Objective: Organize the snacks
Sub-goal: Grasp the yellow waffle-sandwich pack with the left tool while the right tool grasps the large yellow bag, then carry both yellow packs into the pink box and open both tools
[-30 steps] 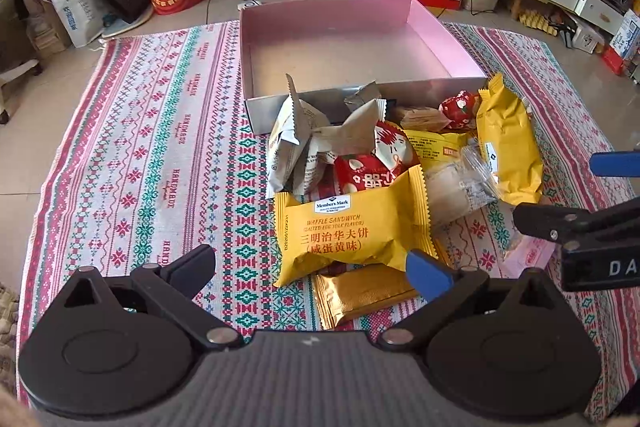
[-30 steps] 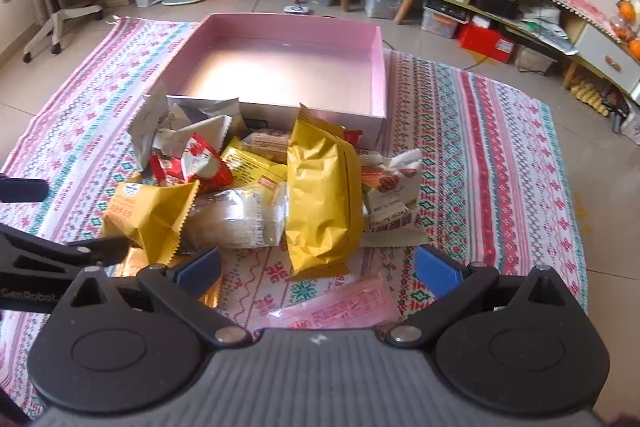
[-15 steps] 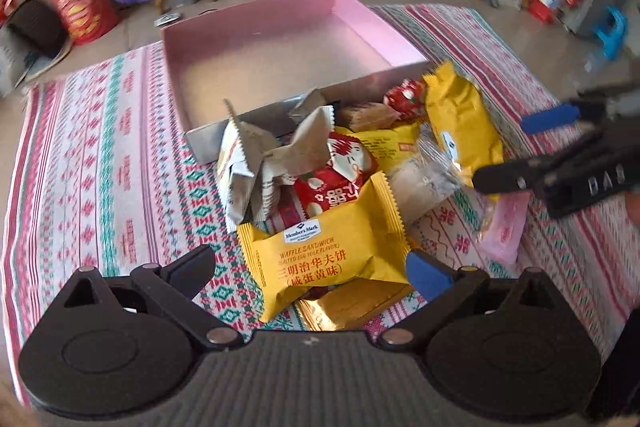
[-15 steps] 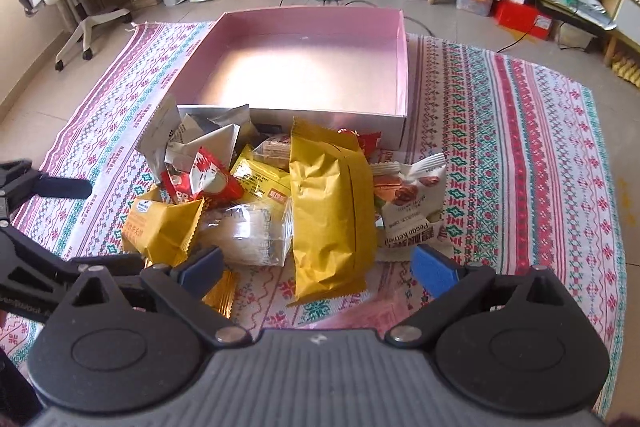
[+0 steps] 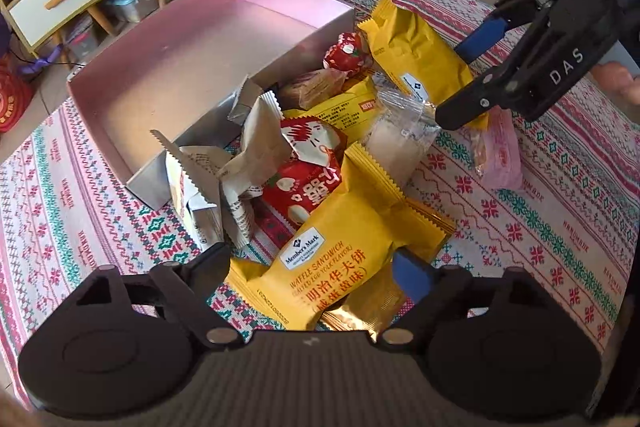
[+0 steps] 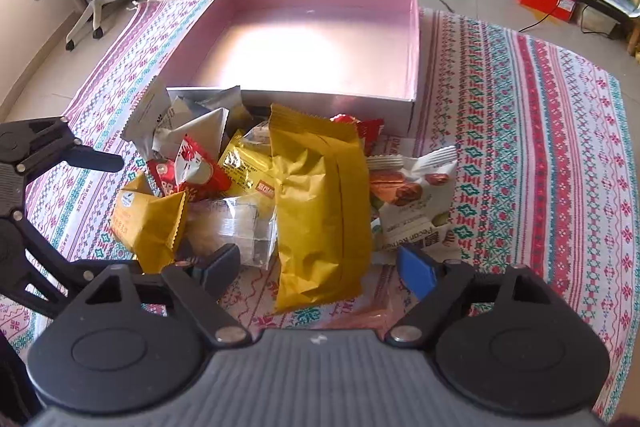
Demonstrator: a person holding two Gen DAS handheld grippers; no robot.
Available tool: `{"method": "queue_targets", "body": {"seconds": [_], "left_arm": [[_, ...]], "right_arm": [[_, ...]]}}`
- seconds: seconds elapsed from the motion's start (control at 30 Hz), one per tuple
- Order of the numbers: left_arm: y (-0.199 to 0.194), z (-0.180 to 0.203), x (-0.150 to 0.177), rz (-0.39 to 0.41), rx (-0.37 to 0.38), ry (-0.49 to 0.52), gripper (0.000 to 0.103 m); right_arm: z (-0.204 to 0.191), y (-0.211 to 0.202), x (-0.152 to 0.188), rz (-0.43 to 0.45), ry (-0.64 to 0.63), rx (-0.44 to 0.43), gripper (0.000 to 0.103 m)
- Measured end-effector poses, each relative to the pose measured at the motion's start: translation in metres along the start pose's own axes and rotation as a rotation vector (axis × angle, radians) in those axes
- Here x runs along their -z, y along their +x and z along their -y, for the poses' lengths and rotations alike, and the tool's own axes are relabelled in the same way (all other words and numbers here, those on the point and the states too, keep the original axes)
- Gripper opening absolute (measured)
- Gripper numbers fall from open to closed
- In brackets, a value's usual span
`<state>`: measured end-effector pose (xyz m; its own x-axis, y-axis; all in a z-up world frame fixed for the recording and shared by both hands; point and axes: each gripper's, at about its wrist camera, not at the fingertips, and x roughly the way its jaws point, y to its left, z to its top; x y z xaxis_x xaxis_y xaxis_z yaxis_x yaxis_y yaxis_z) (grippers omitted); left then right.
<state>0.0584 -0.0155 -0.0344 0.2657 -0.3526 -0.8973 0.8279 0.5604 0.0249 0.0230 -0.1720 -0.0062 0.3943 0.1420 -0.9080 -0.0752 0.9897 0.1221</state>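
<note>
Holding both grippers spread, nothing pinched. Your left gripper (image 5: 316, 267) straddles yellow waffle sandwich pack (image 5: 332, 247) at near edge of snack pile on patterned cloth (image 5: 80, 211). Your right gripper (image 6: 320, 267) straddles lower end of tall yellow bag (image 6: 320, 211); whether pads touch, can't tell. Pink box (image 6: 412, 39) sits just behind pile, no snacks inside. Pink packet (image 5: 500, 155) lies apart, beside your right gripper.

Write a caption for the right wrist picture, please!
Open right gripper nears a yellow snack bag before an empty pink box.
</note>
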Motion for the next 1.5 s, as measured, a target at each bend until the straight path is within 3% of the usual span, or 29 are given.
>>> {"method": "queue_targets", "body": {"seconds": [0.3, 0.5, 0.67, 0.93, 1.23, 1.5], "left_arm": [[0.019, 0.008, -0.003, -0.034, 0.061, 0.024, 0.083], [0.019, 0.01, -0.001, -0.036, 0.084, -0.053, 0.075], [0.017, 0.014, 0.005, -0.035, 0.063, -0.099, 0.072], [0.011, 0.017, 0.011, -0.029, 0.032, -0.174, 0.06], [0.001, 0.023, 0.011, -0.016, 0.026, -0.195, 0.049], [-0.018, 0.023, 0.01, 0.033, 0.032, -0.214, 0.048]], "right_arm": [[0.009, 0.014, -0.003, -0.02, 0.038, -0.03, 0.074], [0.013, 0.02, -0.001, -0.038, 0.062, -0.027, 0.062], [0.015, 0.024, 0.003, -0.045, 0.067, -0.014, 0.059], [0.003, 0.022, 0.007, -0.03, 0.015, 0.022, 0.037], [-0.003, 0.01, 0.006, 0.01, -0.002, 0.037, 0.033], [-0.01, -0.005, 0.004, 0.044, -0.019, 0.024, 0.033]]}}
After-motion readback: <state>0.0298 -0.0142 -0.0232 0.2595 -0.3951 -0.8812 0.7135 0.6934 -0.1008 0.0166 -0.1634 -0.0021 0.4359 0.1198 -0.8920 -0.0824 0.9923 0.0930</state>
